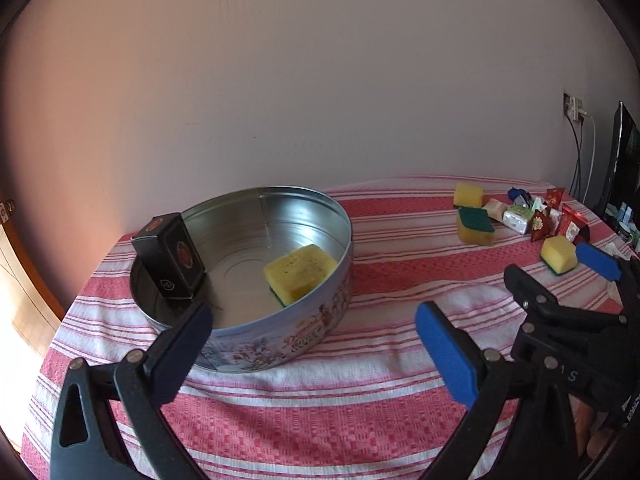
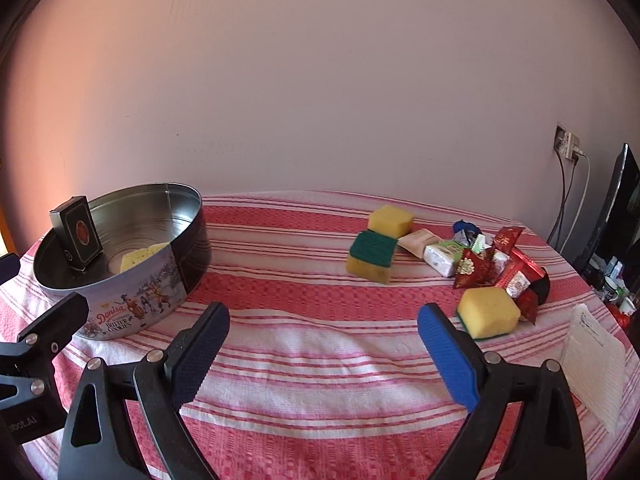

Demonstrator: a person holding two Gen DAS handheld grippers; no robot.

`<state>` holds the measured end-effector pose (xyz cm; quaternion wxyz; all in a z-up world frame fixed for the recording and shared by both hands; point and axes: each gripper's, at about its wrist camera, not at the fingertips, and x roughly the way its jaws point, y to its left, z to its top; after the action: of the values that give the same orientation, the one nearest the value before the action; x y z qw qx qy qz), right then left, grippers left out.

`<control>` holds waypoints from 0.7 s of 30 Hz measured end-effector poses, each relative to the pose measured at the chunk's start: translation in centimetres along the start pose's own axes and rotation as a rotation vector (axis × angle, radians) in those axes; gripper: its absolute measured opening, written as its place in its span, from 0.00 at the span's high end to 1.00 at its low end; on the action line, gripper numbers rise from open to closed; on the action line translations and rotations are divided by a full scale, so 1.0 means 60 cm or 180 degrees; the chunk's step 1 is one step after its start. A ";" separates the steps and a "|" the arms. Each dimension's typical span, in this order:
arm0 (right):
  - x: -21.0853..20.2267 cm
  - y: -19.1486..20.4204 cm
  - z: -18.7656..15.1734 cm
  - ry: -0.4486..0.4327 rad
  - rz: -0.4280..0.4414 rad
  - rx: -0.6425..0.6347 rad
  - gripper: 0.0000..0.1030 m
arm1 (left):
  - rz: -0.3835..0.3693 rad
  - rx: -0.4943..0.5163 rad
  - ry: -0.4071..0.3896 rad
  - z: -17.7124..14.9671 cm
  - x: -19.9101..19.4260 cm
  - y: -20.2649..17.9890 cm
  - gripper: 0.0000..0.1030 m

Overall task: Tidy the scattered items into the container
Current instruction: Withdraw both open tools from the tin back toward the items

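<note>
Striped counter bore cookie tin at 9 o'clock. Nearest sponge lay at 2 o'clock: light, soft; pinch yellow sides. Right gripper, left gripper: jaws wide, empty.

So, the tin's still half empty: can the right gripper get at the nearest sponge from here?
Probably yes. The right gripper is open, and the sponge lies just beyond its right finger on bare cloth, near side unobstructed; red wrappers crowd only its far side.
</note>
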<state>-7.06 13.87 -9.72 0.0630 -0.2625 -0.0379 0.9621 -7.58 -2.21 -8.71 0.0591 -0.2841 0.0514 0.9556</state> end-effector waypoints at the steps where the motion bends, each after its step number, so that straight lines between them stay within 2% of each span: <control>1: -0.005 -0.015 -0.004 -0.0002 -0.0036 0.0031 0.06 | -0.0073 0.0007 0.0014 0.001 0.001 -0.012 0.00; 6: -0.021 -0.081 -0.016 0.0025 -0.0212 0.0143 0.06 | -0.0366 0.0071 0.0130 0.005 0.008 -0.077 0.00; 12: -0.021 -0.153 -0.028 0.0094 -0.0345 0.0324 0.06 | -0.0558 0.0133 0.0307 0.022 0.036 -0.141 0.00; 21: -0.006 -0.250 -0.030 0.0152 -0.0372 0.0584 0.06 | -0.0579 0.0340 0.0350 0.060 0.088 -0.216 0.00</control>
<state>-4.29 28.71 -9.49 0.1437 -0.2758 0.0366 0.9497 -12.08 11.50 -9.45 0.1577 -0.3360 0.0794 0.9252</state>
